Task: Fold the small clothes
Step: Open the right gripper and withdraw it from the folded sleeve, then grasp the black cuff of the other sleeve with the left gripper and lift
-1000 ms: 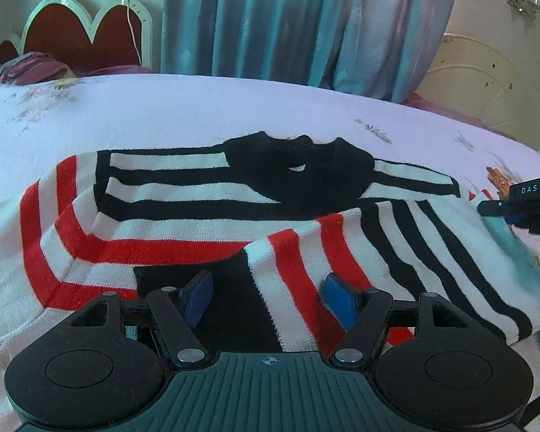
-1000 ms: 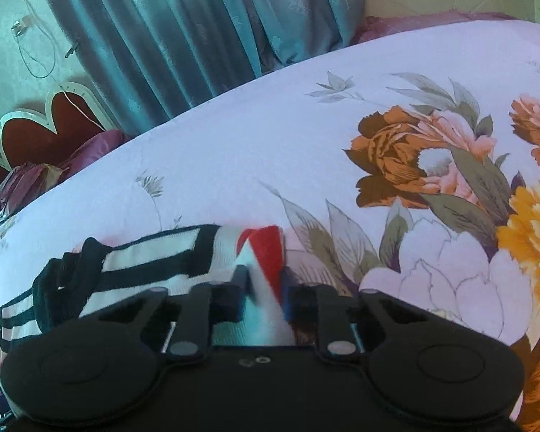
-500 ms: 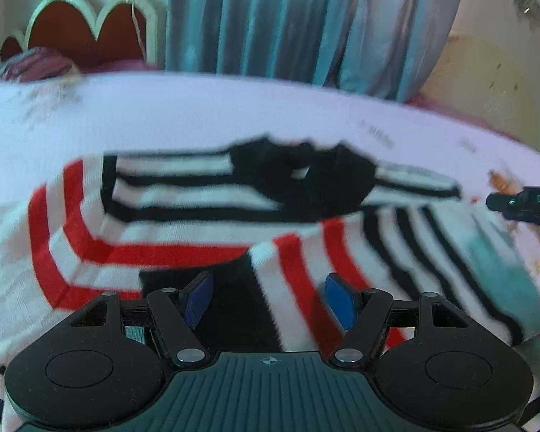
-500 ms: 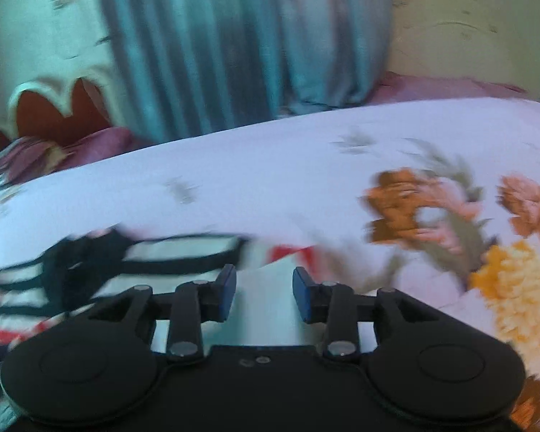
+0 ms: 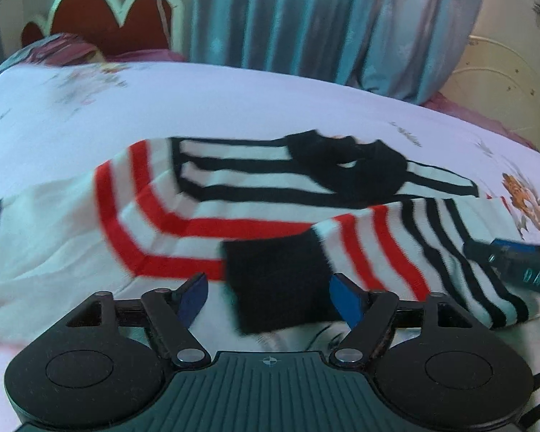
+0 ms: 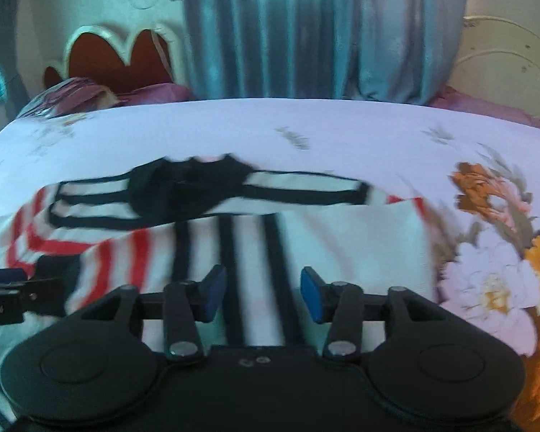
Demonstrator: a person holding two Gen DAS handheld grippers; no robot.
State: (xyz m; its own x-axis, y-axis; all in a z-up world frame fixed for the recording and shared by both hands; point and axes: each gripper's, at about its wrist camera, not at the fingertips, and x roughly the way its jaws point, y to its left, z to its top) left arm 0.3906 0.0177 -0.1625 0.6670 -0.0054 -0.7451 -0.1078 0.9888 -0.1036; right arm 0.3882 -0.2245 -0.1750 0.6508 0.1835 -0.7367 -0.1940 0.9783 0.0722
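Striped knit sweater (image 5: pixel 234 194), white with red and black bands, lies spread on the floral bedsheet (image 5: pixel 234 100), one sleeve already folded across the chest, black cuff (image 5: pixel 273 280) on top! Left gripper (image 5: pixel 270 297) hovers over that cuff, fingers wide, gripping nothing. Right gripper (image 6: pixel 257 293) likewise spread and unloaded above the sleeve. Body folds look still to come.

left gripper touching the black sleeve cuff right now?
Cannot tell. In the left wrist view the left gripper is open with the black cuff lying between its fingers; motion blur hides whether the right finger meets the cuff's edge.
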